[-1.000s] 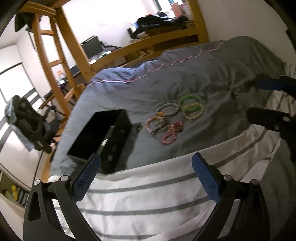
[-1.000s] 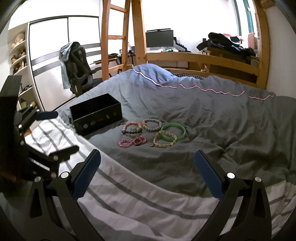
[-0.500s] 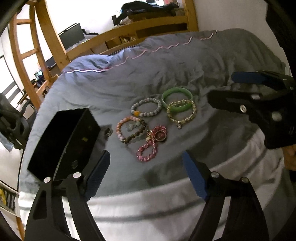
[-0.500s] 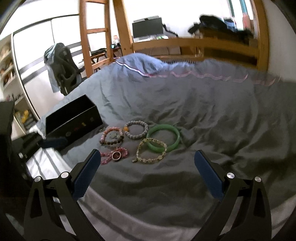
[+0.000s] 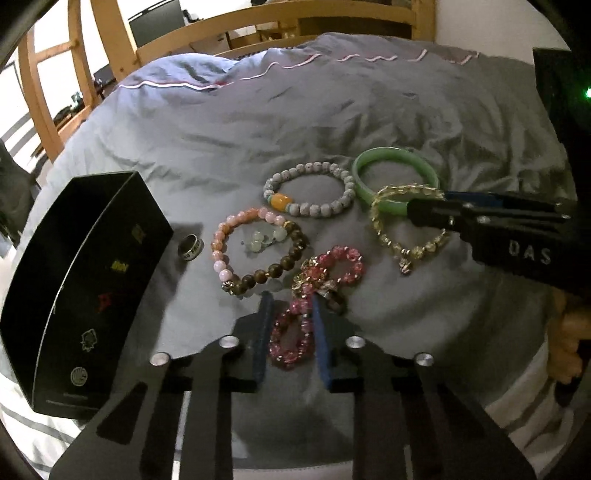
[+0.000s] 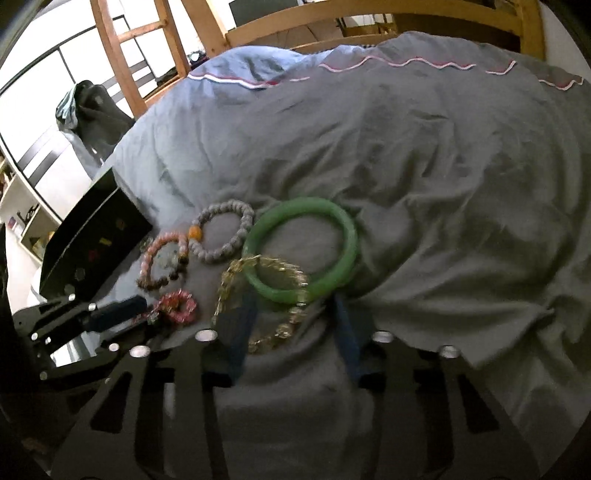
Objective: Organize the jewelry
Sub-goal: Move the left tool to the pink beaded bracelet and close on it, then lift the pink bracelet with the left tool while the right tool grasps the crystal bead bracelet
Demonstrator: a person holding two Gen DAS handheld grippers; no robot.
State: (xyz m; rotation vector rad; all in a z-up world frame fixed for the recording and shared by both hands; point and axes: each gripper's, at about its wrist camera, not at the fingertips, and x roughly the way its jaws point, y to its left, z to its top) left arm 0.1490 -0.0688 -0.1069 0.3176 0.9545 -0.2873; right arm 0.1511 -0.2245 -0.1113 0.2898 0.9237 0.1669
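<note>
Several bracelets lie on the grey duvet (image 5: 280, 122). My left gripper (image 5: 291, 300) is closing, and its pads touch both sides of the near loop of the twisted pink crystal bracelet (image 5: 341, 266). My right gripper (image 6: 292, 298) is also closing but still stands apart. The near part of the gold bead bracelet (image 6: 275, 338) and the rim of the green bangle (image 6: 347, 240) lie between its fingers, and no pad presses on them. A grey bead bracelet (image 5: 334, 171), a pink-and-brown one (image 5: 236, 225) and a silver ring (image 5: 190, 247) lie beside the open black box (image 5: 85, 280).
A wooden bed frame (image 5: 280, 18) and a ladder (image 6: 122, 44) stand behind the duvet. A chair draped with clothes (image 6: 92, 110) is at the far left. A white striped sheet (image 5: 517, 413) covers the near edge, and a person's hand (image 5: 565, 332) holds the right gripper.
Both grippers have come down and forward onto the jewelry. Their jaws have narrowed from wide open, the left around the pink bracelet and the right around the gold one.
</note>
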